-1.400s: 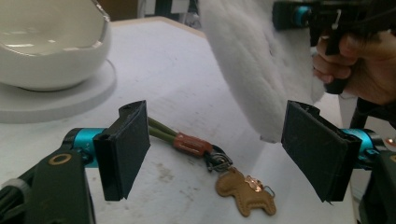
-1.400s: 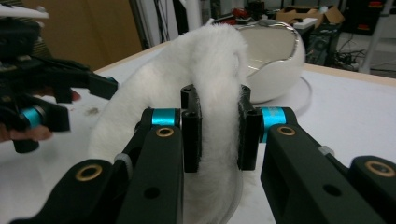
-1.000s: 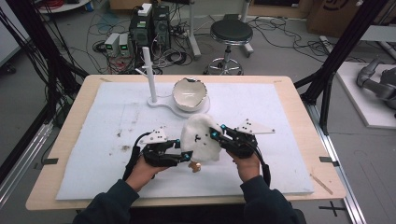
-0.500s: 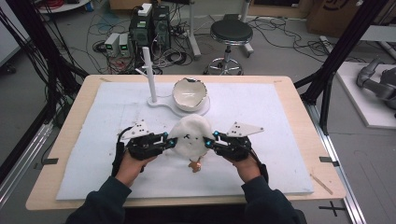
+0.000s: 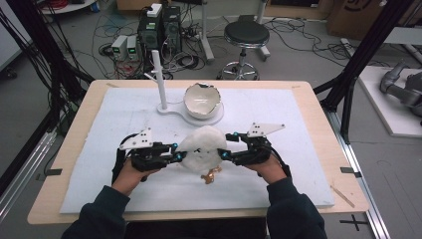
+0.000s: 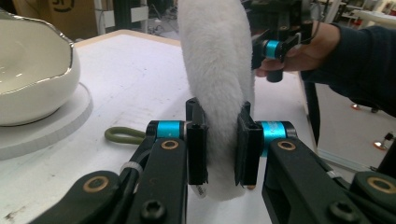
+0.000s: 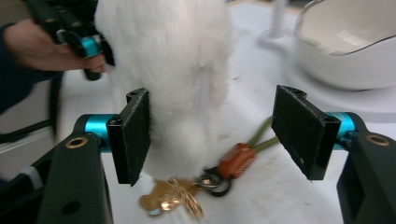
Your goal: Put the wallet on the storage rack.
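two grippers flank one white fluffy pouch (image 5: 202, 148) at the near middle of the white mat (image 5: 298, 119), holding it upright above the surface. the left gripper (image 5: 175, 156) is clamped on the pouch's left edge; in the left gripper view its pads (image 6: 246, 149) pinch the fur (image 6: 217, 70) flat between them, so this side carries the weight. the right gripper (image 5: 224, 154) stands with its jaws apart: in the right gripper view one pad (image 7: 135, 135) rests against the fur and the other pad (image 7: 299, 130) stands well clear of it, so it steadies the pouch but does not grip it. this arrangement keeps the zipper seam (image 7: 204, 100) facing the right gripper, probably so that the pull can be reached. a gold charm (image 5: 211, 175) on an orange tag (image 7: 237, 160) and olive loop (image 6: 123, 135) hangs from the pouch's bottom, just above the mat. the white bowl (image 5: 201, 99) on its stand (image 5: 161, 79) sits farther back, apart from the work.
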`<state>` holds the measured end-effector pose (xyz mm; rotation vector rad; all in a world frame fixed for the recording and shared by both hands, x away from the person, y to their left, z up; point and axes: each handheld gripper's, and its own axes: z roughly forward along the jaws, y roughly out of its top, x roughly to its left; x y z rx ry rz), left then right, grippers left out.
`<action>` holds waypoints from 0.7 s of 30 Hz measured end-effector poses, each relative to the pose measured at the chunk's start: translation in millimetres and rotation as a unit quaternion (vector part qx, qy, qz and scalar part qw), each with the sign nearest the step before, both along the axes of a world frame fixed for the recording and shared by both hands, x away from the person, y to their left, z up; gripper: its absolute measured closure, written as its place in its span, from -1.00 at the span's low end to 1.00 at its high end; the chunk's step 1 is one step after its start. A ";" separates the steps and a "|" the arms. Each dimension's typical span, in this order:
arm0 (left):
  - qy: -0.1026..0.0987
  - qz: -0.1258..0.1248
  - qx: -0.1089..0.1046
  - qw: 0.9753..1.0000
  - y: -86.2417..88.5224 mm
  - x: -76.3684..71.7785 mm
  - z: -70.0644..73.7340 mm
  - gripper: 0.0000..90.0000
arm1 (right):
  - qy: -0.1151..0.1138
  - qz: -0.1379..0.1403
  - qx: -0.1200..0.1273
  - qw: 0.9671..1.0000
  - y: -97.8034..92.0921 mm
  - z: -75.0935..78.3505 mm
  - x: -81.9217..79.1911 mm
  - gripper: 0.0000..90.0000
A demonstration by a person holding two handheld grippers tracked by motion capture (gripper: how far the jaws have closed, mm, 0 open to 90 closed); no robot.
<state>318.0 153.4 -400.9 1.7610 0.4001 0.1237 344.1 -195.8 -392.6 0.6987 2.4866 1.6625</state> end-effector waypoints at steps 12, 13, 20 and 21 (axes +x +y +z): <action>0.031 0.093 0.014 0.995 3.4 6.8 -4.3 0.58 | -0.056 0.039 -0.029 0.997 18.1 6.7 -3.6 0.71; 0.025 0.117 0.015 0.993 8.9 7.6 -4.4 0.57 | -0.065 0.036 -0.034 0.997 20.4 9.0 -2.8 0.72; 0.025 0.195 0.007 0.980 42.1 12.0 -4.0 0.57 | -0.090 0.003 -0.053 0.995 24.9 23.6 7.1 0.73; 0.024 0.207 0.003 0.978 47.2 12.6 -4.4 0.57 | -0.095 -0.003 -0.050 0.994 23.7 26.4 9.2 0.73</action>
